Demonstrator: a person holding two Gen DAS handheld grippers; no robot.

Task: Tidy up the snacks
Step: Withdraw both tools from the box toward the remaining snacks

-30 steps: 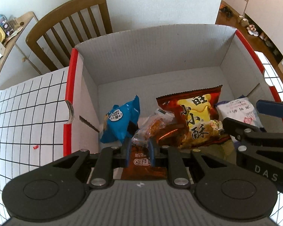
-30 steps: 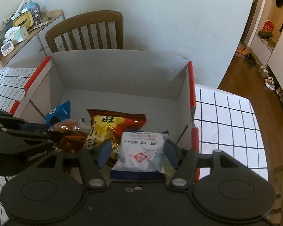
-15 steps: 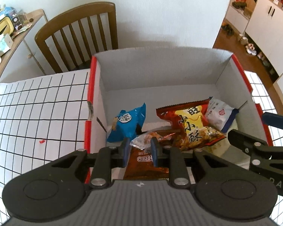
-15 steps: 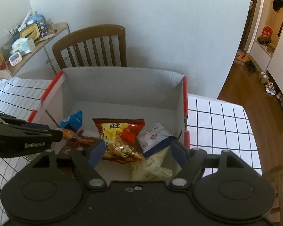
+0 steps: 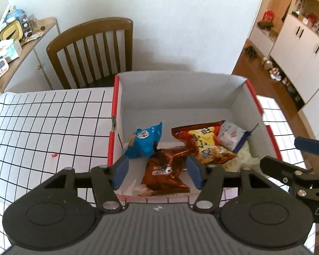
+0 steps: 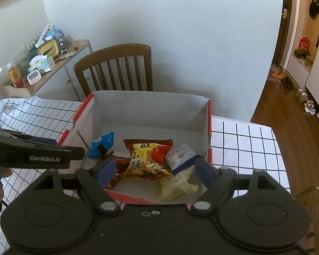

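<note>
A red-edged cardboard box [image 5: 117, 106] [image 6: 208, 125] holds several snack packs. A blue pack [image 5: 143, 142] [image 6: 102, 143] lies at its left, a brown Oreo pack [image 5: 163, 172] in front, a red-yellow pack [image 5: 204, 142] [image 6: 146, 159] in the middle, a white-blue pack [image 5: 231, 136] [image 6: 180, 155] at the right, and a pale yellow pack [image 6: 176, 184] at the front right. My left gripper [image 5: 157, 174] is open and empty above the box's near edge. My right gripper [image 6: 154, 172] is open and empty, also above the near edge.
The box stands on a white tablecloth with black grid lines [image 5: 42, 123] [image 6: 250, 144]. A wooden chair [image 5: 91, 51] [image 6: 115, 68] stands behind the table. A cluttered side cabinet [image 6: 42, 61] is at the far left. A small red scrap [image 5: 53, 154] lies on the cloth.
My left gripper has opened and let go of the Oreo pack, which now lies in the box. Both grippers have pulled back and up from the box.
</note>
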